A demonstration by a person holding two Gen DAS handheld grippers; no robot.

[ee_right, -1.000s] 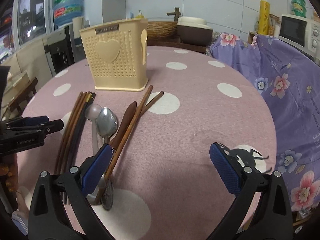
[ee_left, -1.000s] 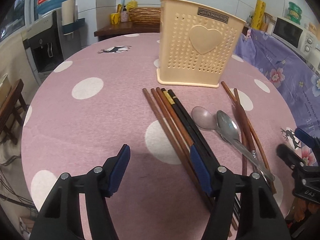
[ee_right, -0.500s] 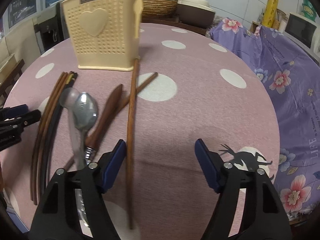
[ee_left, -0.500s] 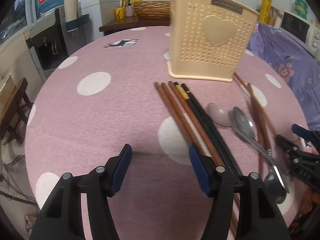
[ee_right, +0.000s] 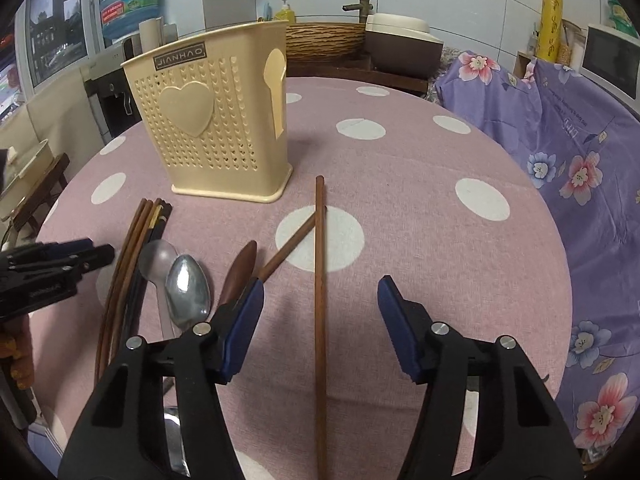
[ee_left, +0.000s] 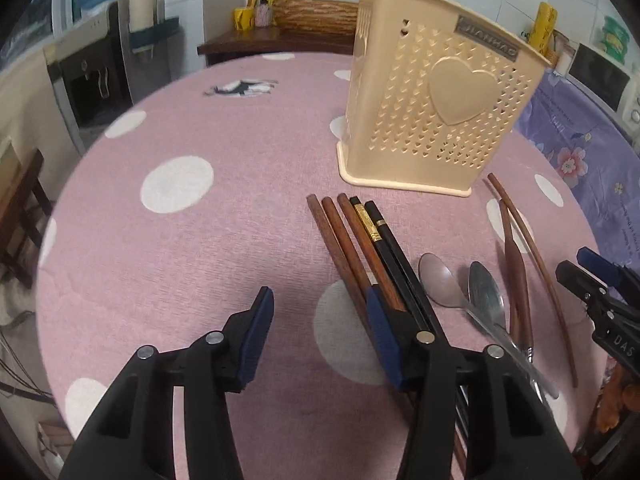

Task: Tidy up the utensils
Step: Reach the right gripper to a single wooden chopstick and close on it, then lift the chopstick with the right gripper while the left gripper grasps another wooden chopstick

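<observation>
A cream perforated utensil holder (ee_left: 436,120) (ee_right: 224,120) stands upright on the pink dotted tablecloth (ee_left: 200,240). A bundle of brown and black chopsticks (ee_left: 360,240) (ee_right: 132,264) lies in front of it. Beside the bundle are a pale spoon (ee_left: 440,280), a metal spoon (ee_right: 188,292) and a wooden spoon (ee_right: 240,272). My left gripper (ee_left: 318,332) is closing on nothing, its right finger over the bundle's left side. My right gripper (ee_right: 320,320) is closing around a single brown chopstick (ee_right: 319,264); its pads stand apart from it. A second chopstick (ee_right: 292,244) lies crossed beside it.
A purple floral cloth (ee_right: 580,168) covers furniture off the table's right edge. A water dispenser (ee_left: 100,72) stands to the left, and a wooden side table with a wicker basket (ee_right: 324,40) stands behind. A microwave (ee_right: 612,60) sits at far right.
Both grippers have narrowed. The right gripper shifted right, so the single chopstick now lies between its jaws. The left gripper moved closer to the holder, its right finger now over the brown chopsticks.
</observation>
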